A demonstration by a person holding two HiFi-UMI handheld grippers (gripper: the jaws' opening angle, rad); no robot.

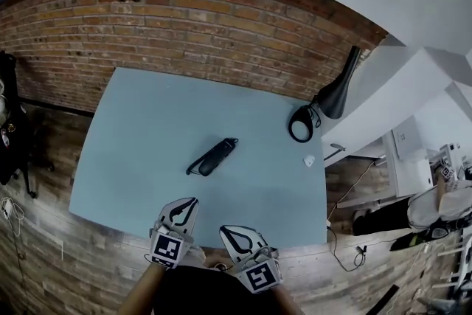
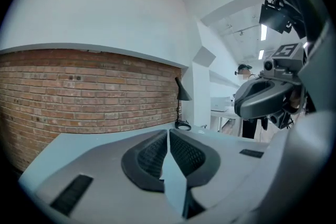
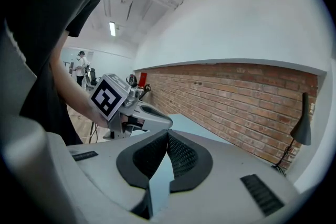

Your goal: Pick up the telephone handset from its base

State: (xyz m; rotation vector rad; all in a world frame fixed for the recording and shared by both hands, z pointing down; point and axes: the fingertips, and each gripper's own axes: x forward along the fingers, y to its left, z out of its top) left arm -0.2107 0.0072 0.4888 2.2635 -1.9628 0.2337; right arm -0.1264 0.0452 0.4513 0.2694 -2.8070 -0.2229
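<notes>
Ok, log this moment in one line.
left gripper: shut, empty | right gripper: shut, empty | handset: on table, untouched

In the head view the telephone handset lies small on the blue table, and whether a base sits under it cannot be told. A white thing near the lamp's foot is too small to name. The forearms behind the left gripper and the right gripper are cut off by the bottom edge, and a dark shape by the left edge. In each gripper view the gripper's own body covers the near tabletop, probably the handset with it. A distant person is too small to detail.
</notes>
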